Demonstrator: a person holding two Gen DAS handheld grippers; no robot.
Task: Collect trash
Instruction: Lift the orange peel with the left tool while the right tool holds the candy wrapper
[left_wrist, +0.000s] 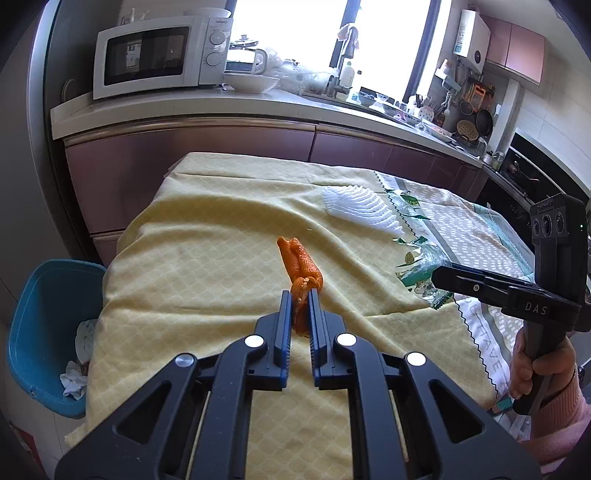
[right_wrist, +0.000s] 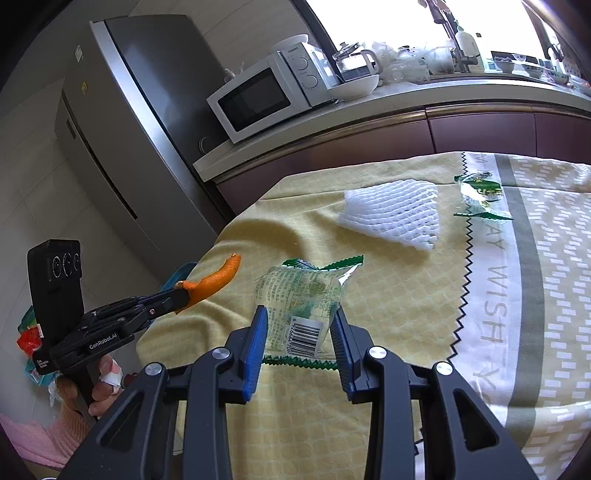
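Left gripper (left_wrist: 299, 295) jaws clamp the light, limp orange peel (left_wrist: 300, 264); right gripper (right_wrist: 299, 321) jaws open, straddling the thin, crinkly, probably slippery wrapper (right_wrist: 301, 295) mid-counter; best pinched at the barcode end.

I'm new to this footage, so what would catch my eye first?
A bright orange peel strip pinched in the left gripper above the yellow tablecloth. The right gripper straddles a clear green-edged wrapper; a white foam net sleeve lies beyond.
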